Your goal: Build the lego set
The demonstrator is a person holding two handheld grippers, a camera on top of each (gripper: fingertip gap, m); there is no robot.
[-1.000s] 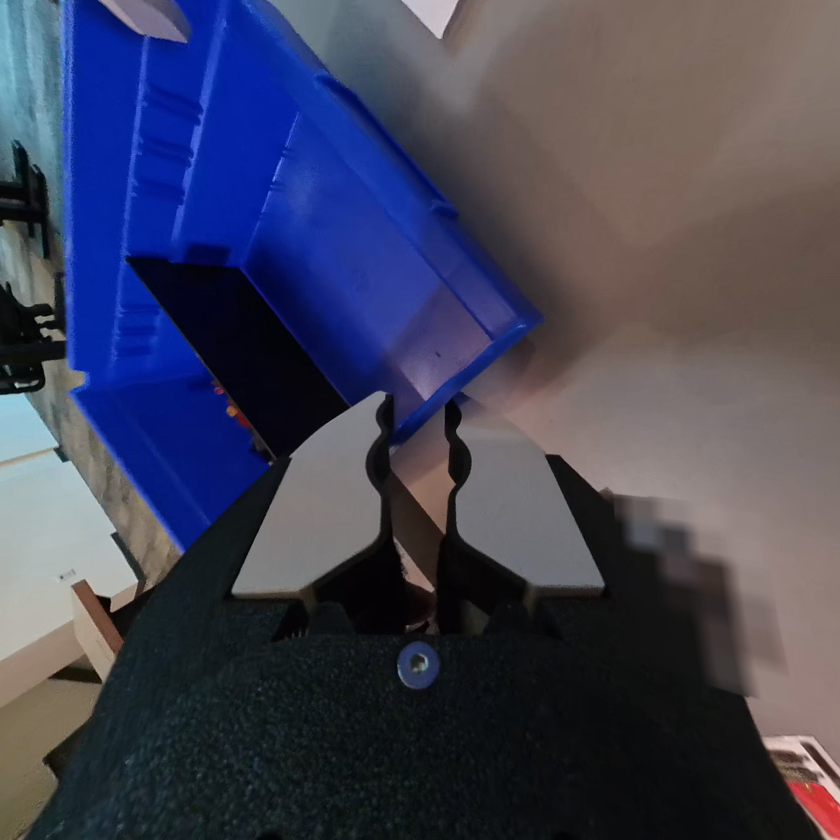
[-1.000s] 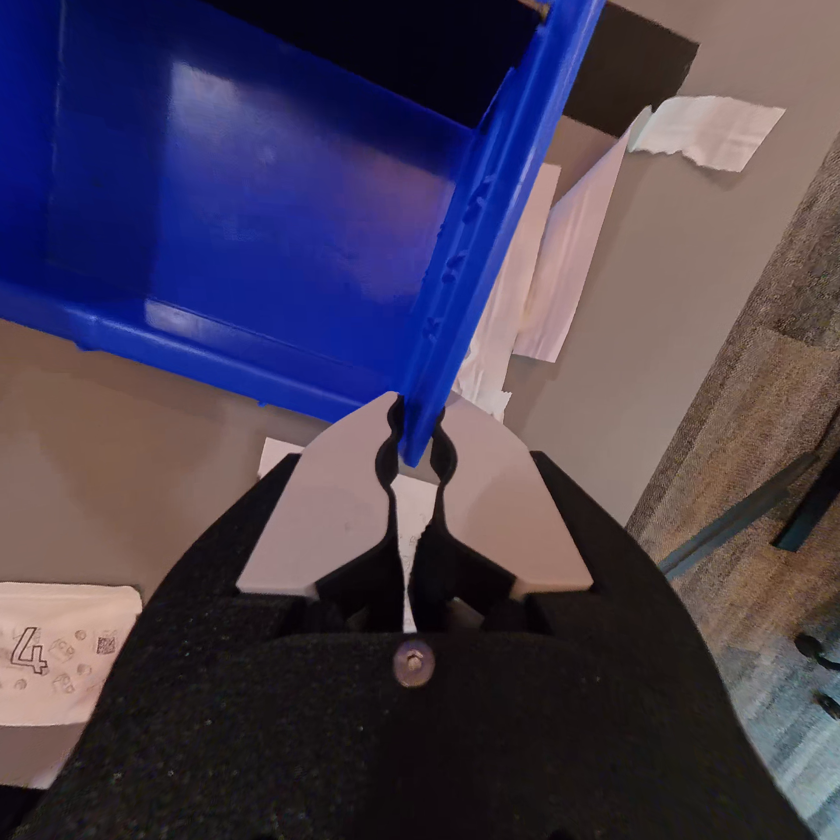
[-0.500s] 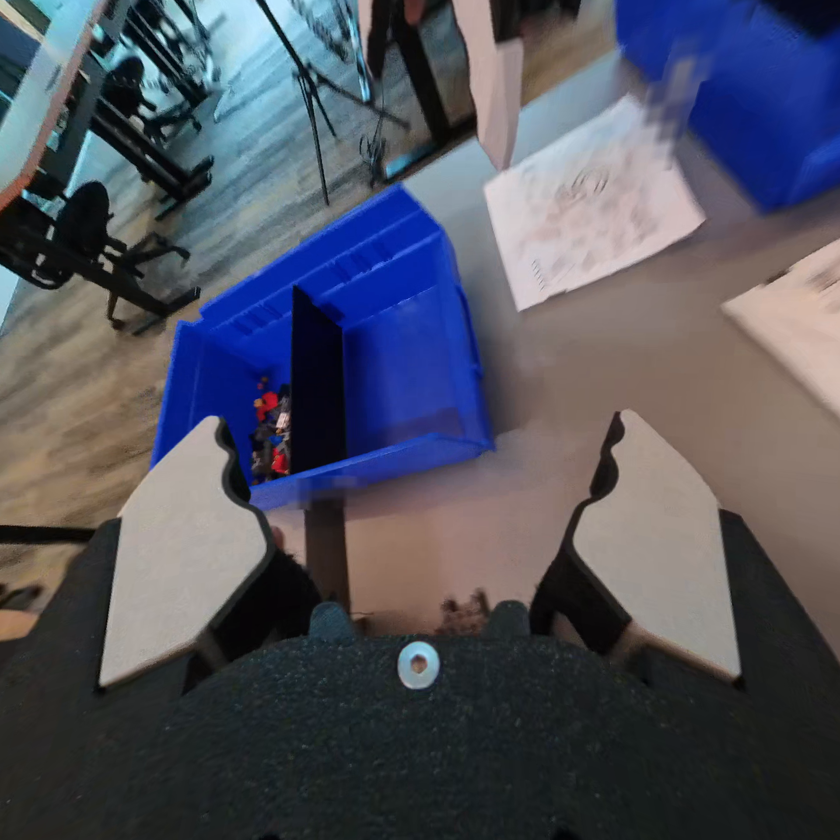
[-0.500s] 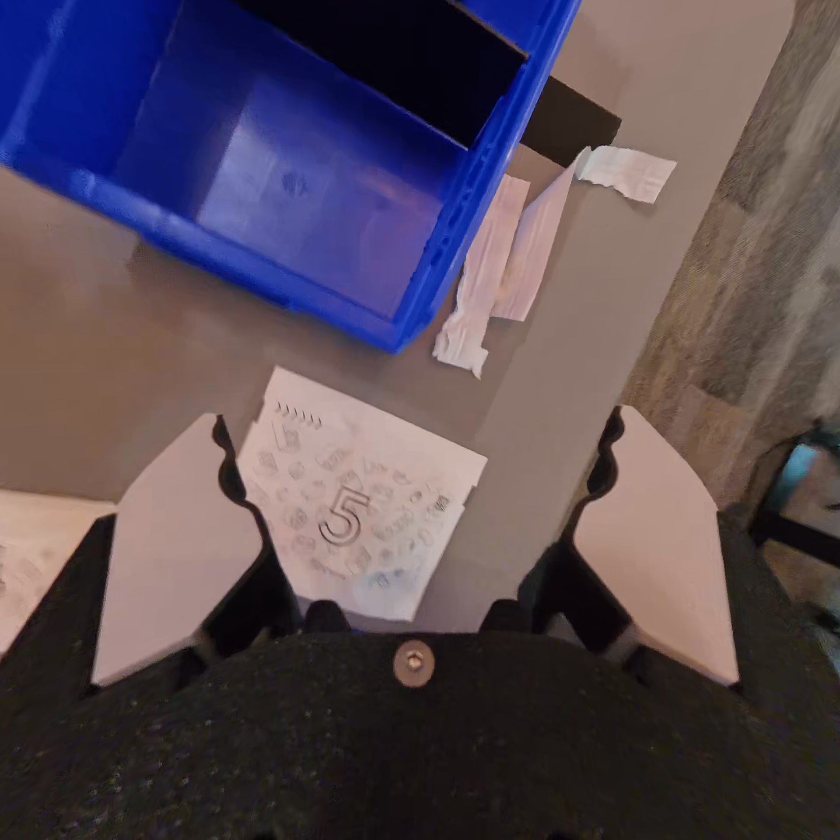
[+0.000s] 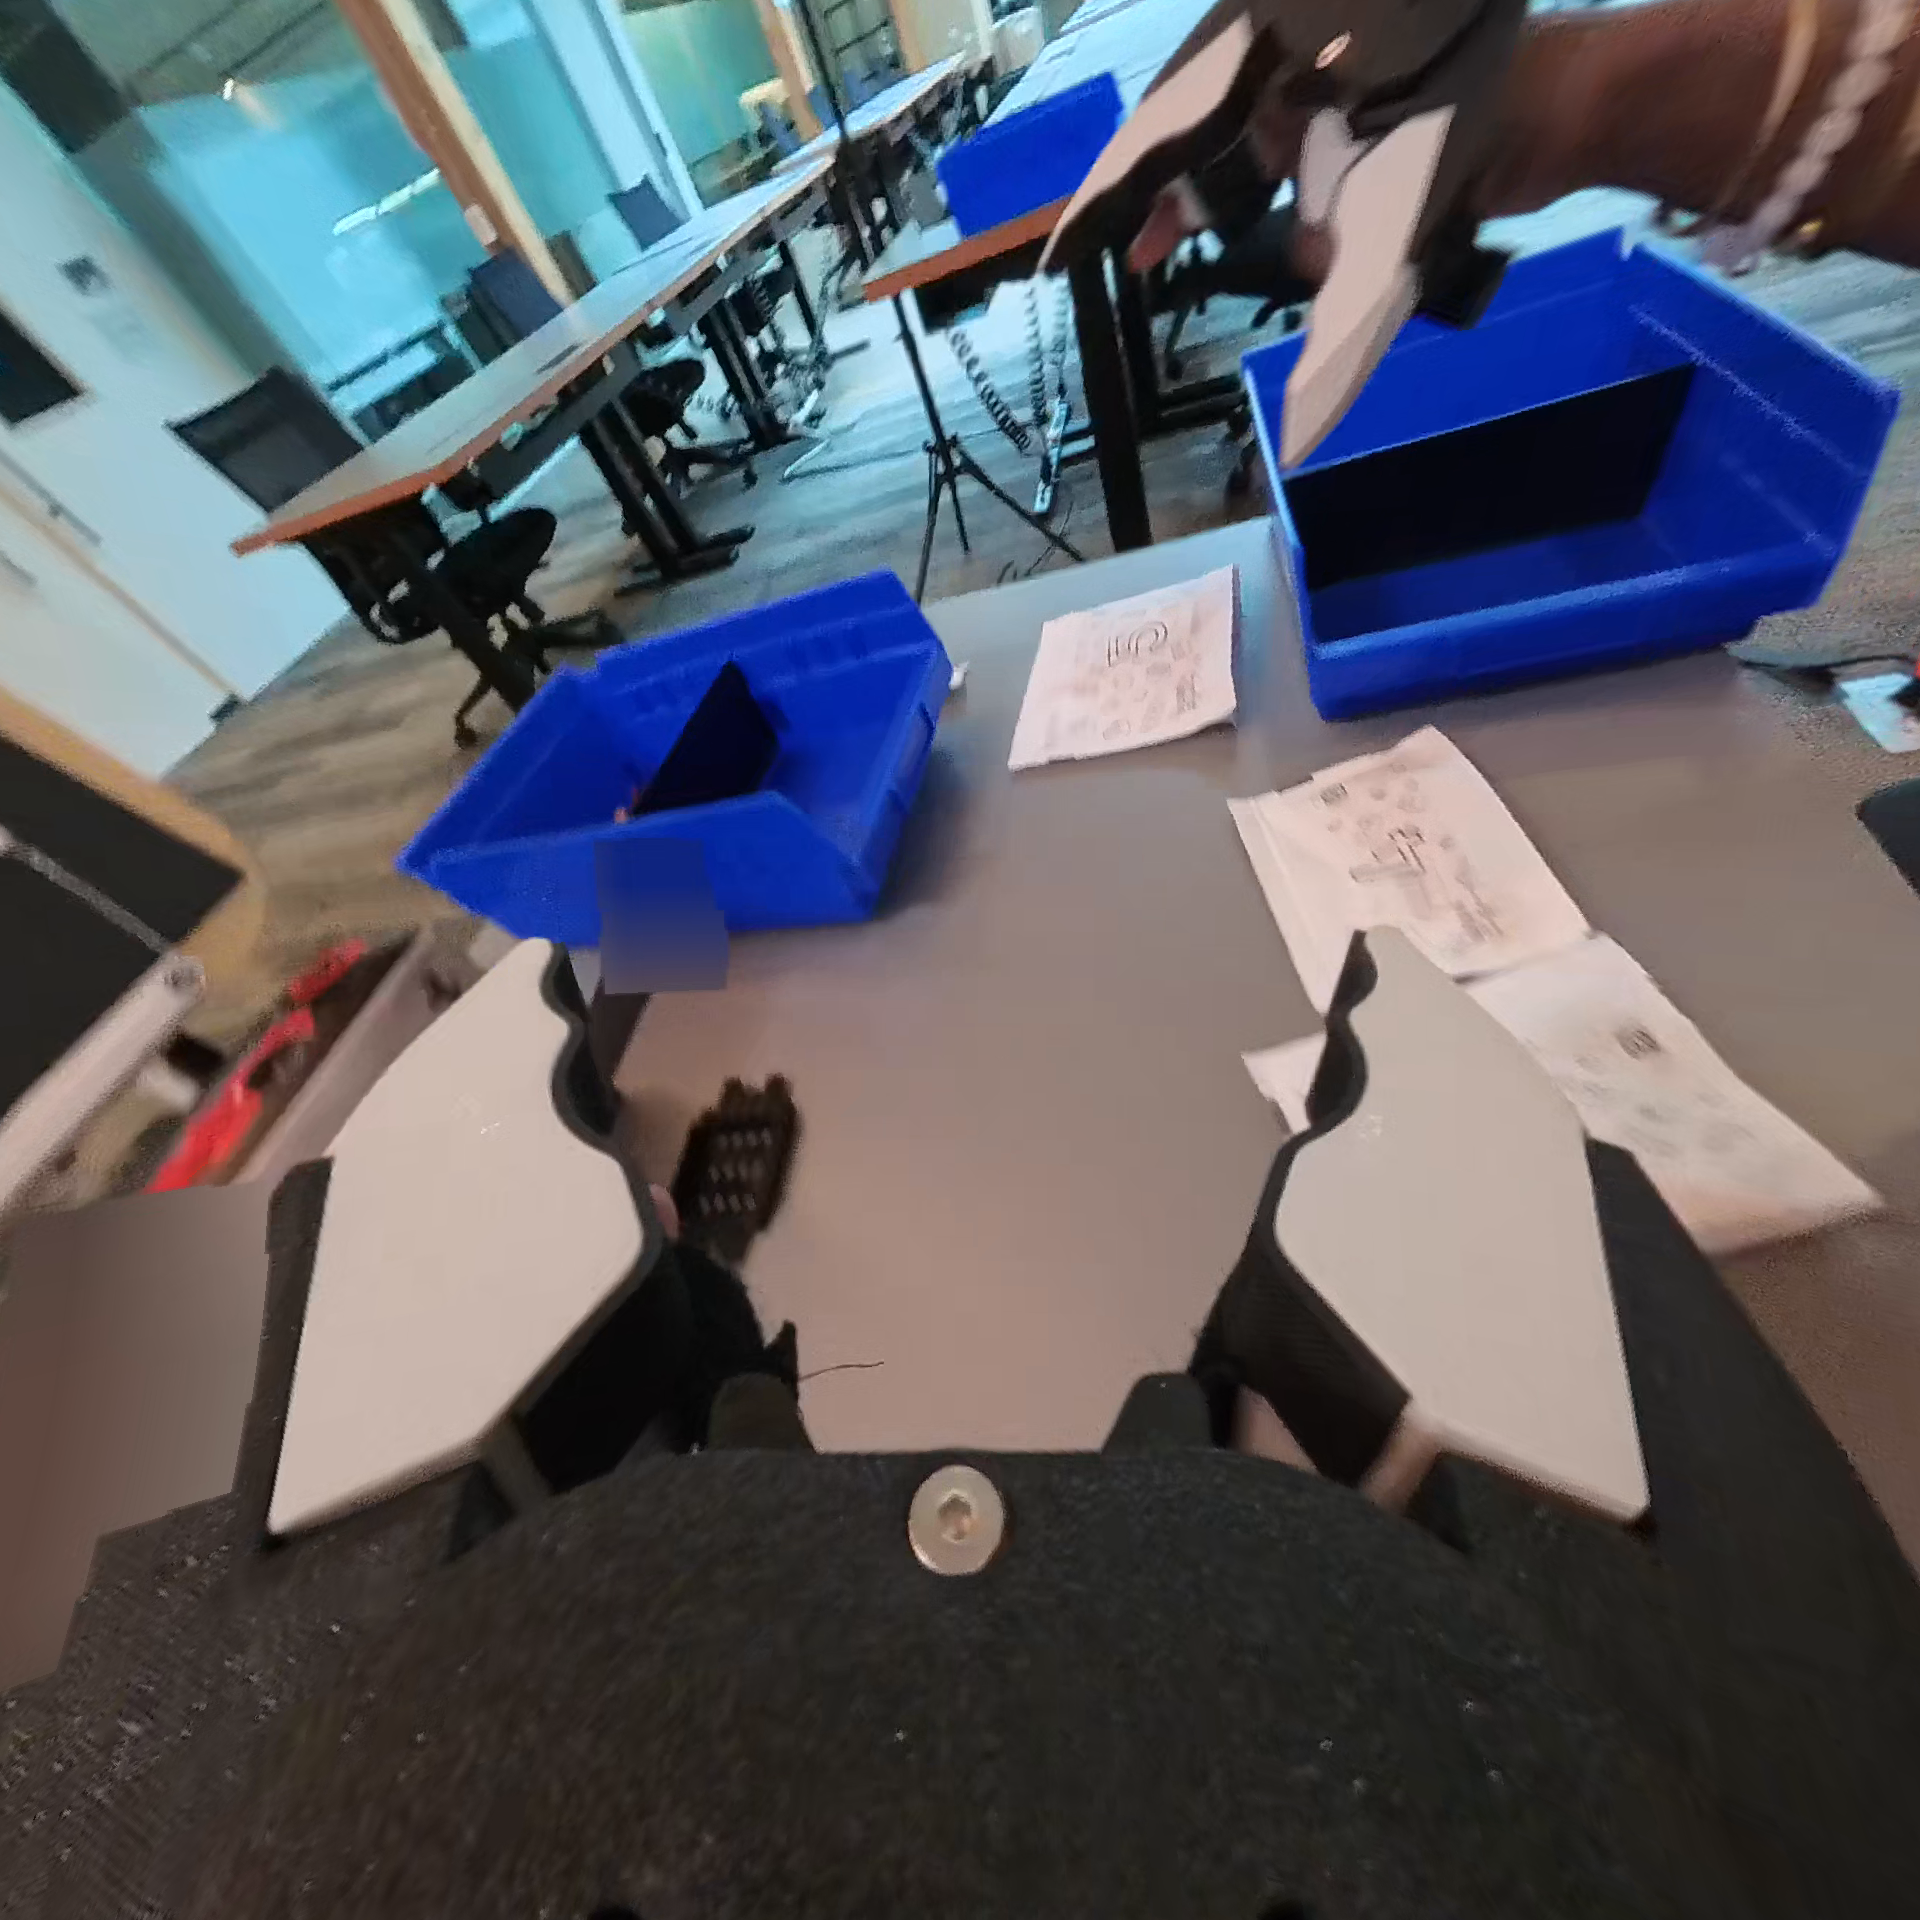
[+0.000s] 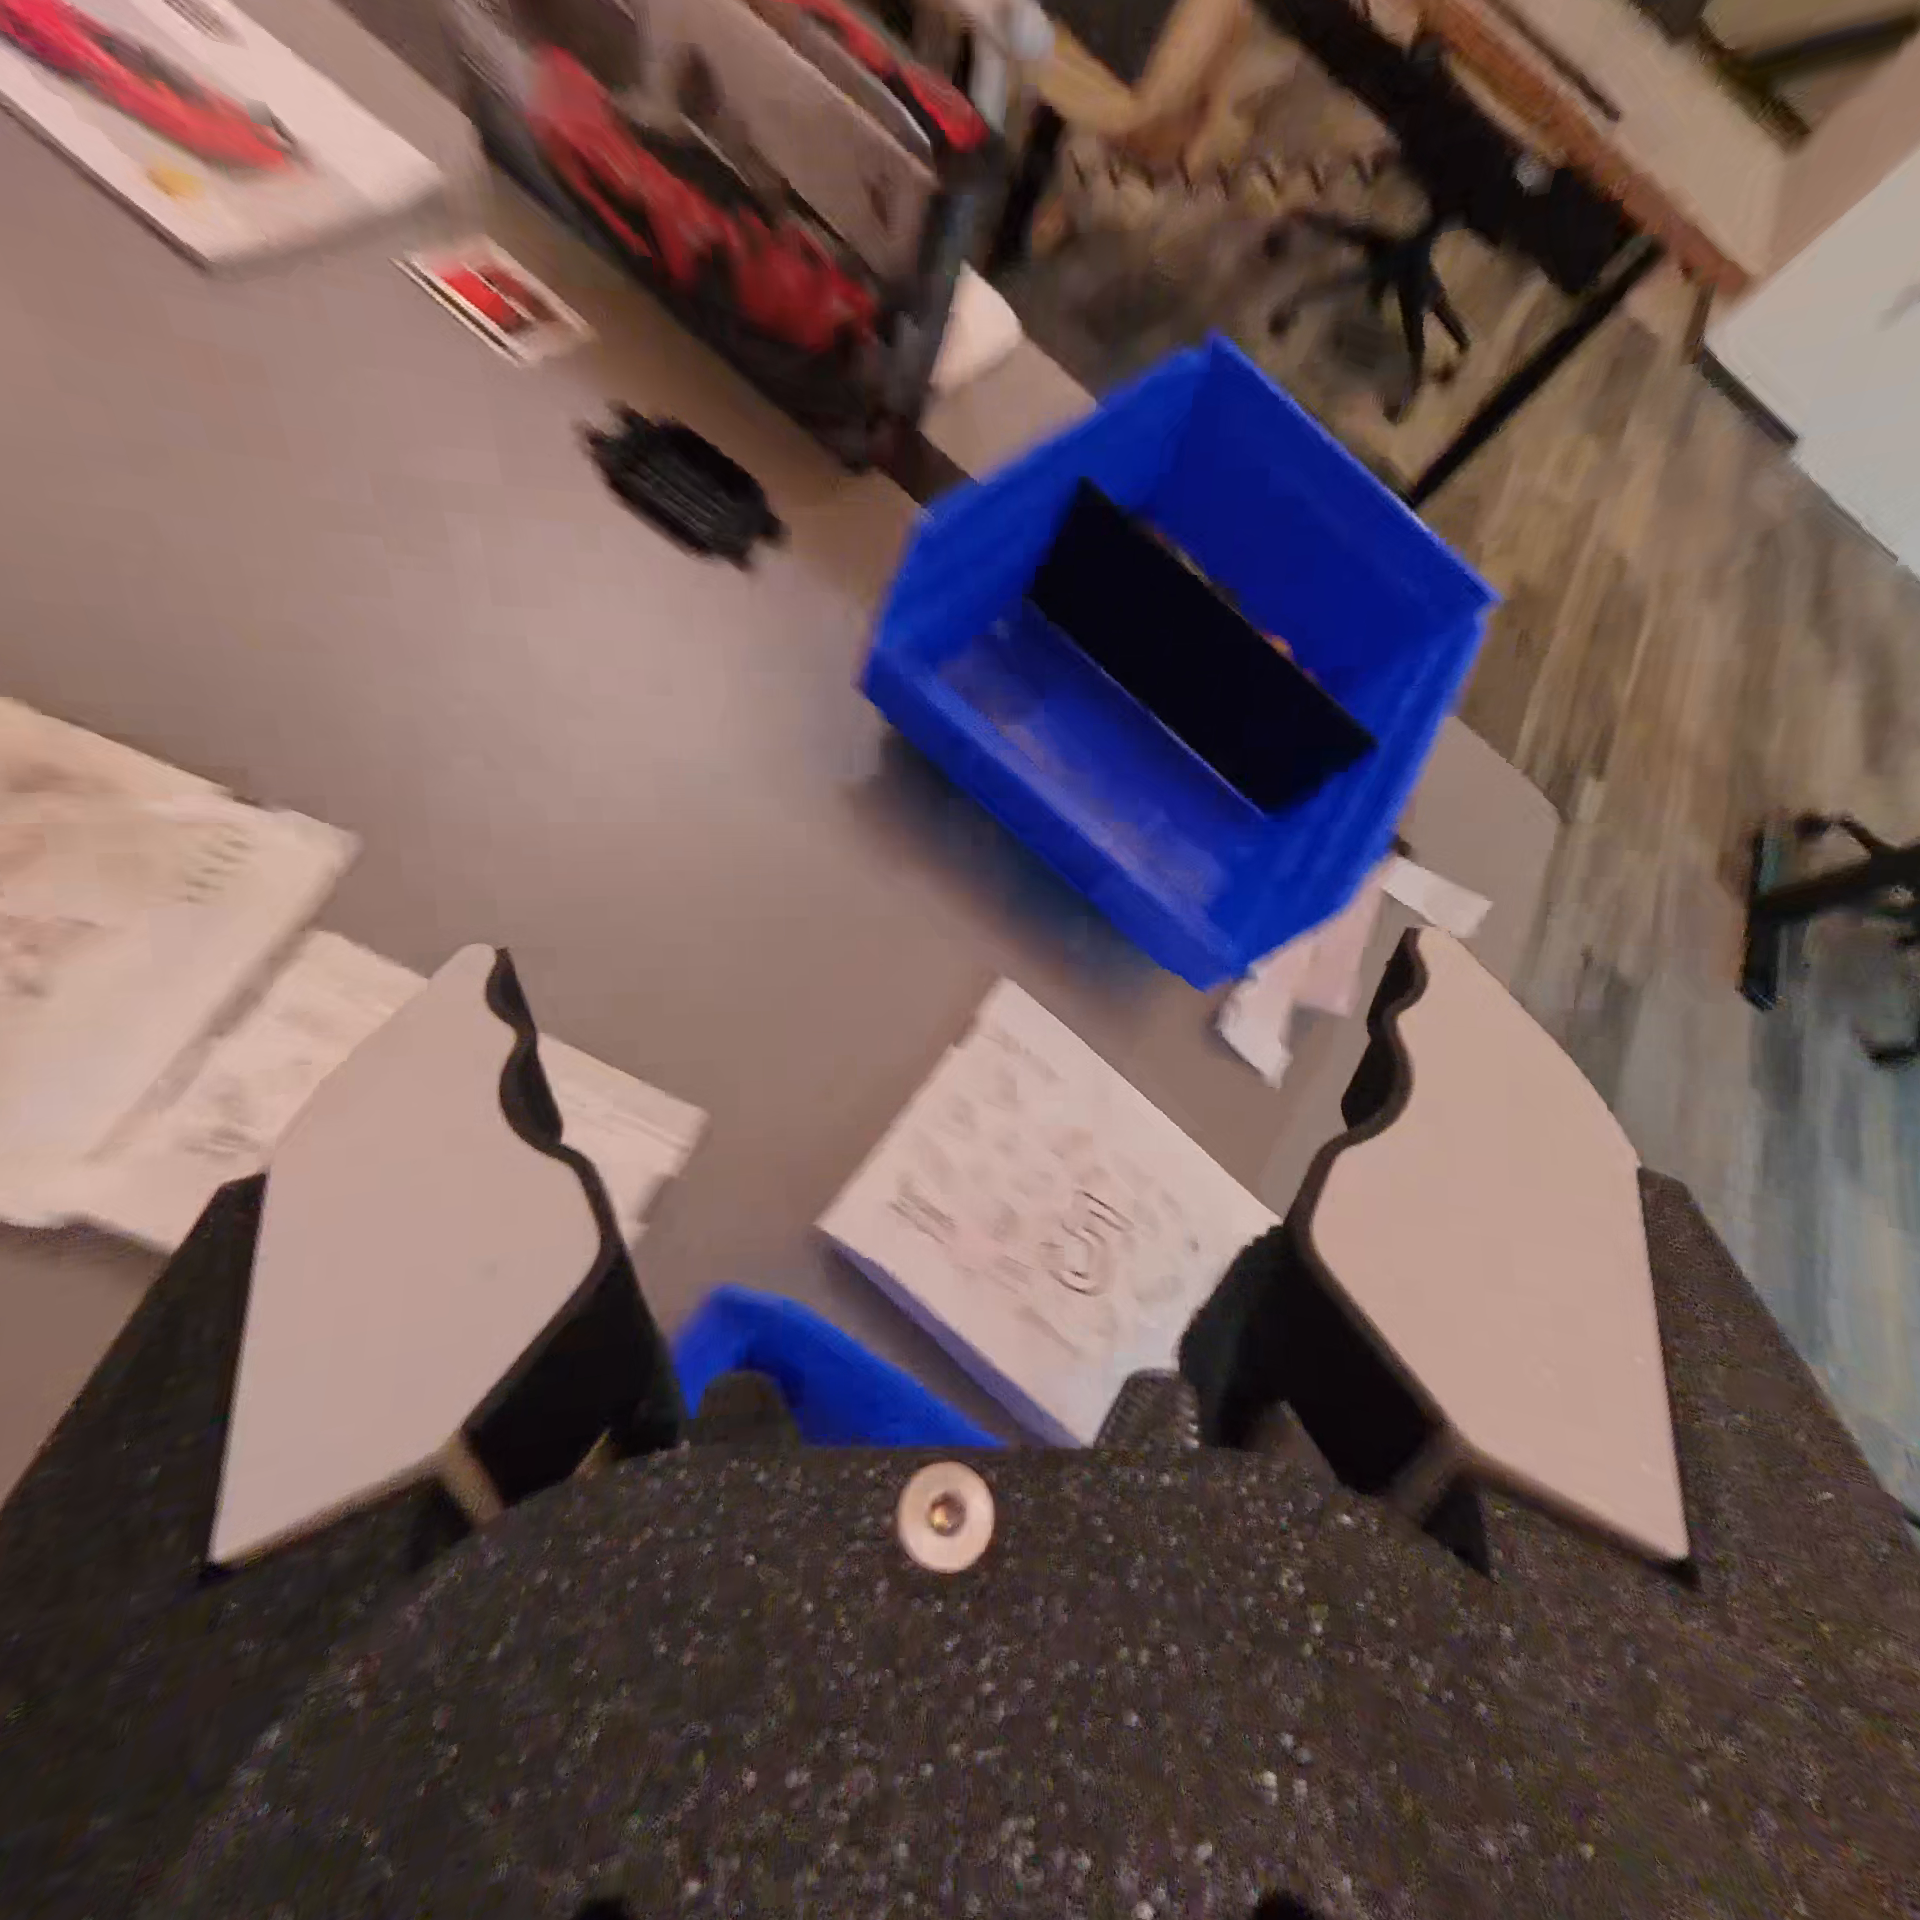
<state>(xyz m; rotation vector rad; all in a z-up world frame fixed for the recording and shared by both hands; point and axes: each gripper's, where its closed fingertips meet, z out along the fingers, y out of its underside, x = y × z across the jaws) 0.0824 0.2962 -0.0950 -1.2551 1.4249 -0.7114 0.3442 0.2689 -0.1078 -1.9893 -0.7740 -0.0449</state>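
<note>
Both of your grippers are hovering over the grey counter (image 5: 987,1039) with jaws spread wide, gripping nothing.

Your left gripper (image 5: 956,997) is facing a blue bin (image 5: 727,831) ahead of its left jaw, printed sheets (image 5: 1413,862) lying by its right jaw and a black grille (image 5: 738,1153) between them. Your right gripper (image 6: 951,982) is looking at a divided blue bin (image 6: 1174,665) ahead toward its right jaw, a printed sheet (image 6: 1049,1195) lying between the jaws, crumpled tape (image 6: 1299,987) just beside the bin.

blue bins (image 5: 675,790) on grey table (image 5: 1039,987)

Bare grey table (image 5: 1039,1039) between two blue bins (image 5: 727,831) (image 5: 1558,582).
</note>
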